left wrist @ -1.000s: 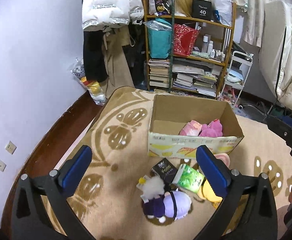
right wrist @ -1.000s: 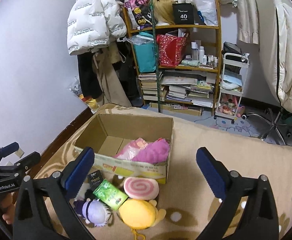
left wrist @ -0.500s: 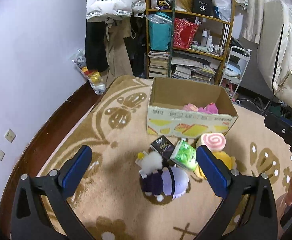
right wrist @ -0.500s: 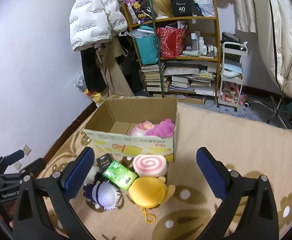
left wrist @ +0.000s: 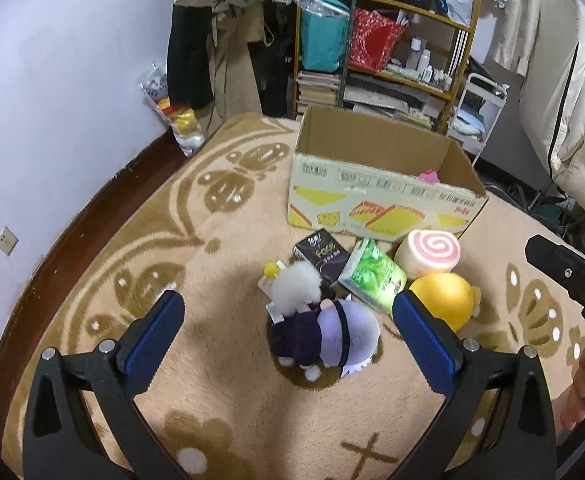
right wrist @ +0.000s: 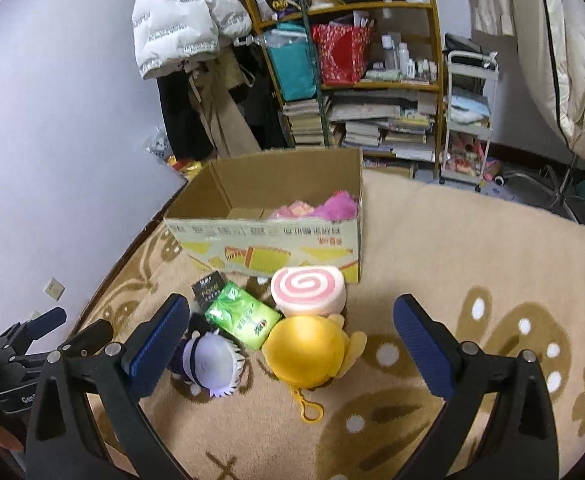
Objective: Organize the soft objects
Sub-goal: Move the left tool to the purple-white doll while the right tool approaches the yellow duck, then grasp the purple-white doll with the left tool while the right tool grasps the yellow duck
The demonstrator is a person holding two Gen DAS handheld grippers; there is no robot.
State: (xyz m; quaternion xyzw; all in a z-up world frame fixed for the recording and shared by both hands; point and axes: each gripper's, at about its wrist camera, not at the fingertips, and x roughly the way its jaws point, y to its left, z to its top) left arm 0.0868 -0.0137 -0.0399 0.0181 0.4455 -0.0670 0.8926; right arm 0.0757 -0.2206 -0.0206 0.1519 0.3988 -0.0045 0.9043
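Observation:
A cardboard box [left wrist: 384,196] stands on the beige rug with pink soft toys [right wrist: 324,208] inside. In front of it lie a purple-and-white plush doll [left wrist: 324,332], a yellow round plush [left wrist: 442,300], a pink swirl-roll cushion [left wrist: 428,250], a green tissue pack [left wrist: 372,276] and a black pack [left wrist: 320,254]. My left gripper [left wrist: 288,336] is open and empty, above the purple doll. My right gripper [right wrist: 290,340] is open and empty, above the yellow plush [right wrist: 304,352], with the swirl cushion [right wrist: 308,290] and the purple doll [right wrist: 210,364] nearby.
A cluttered wooden shelf [right wrist: 372,80] with books and bags stands behind the box. A white jacket [right wrist: 180,16] hangs at the wall. A white trolley [right wrist: 468,120] stands to the right. The purple wall and dark floor strip [left wrist: 72,240] bound the rug on the left.
Both grippers have pulled back and lowered from the box toward the pile of toys on the rug. Both stay open and empty.

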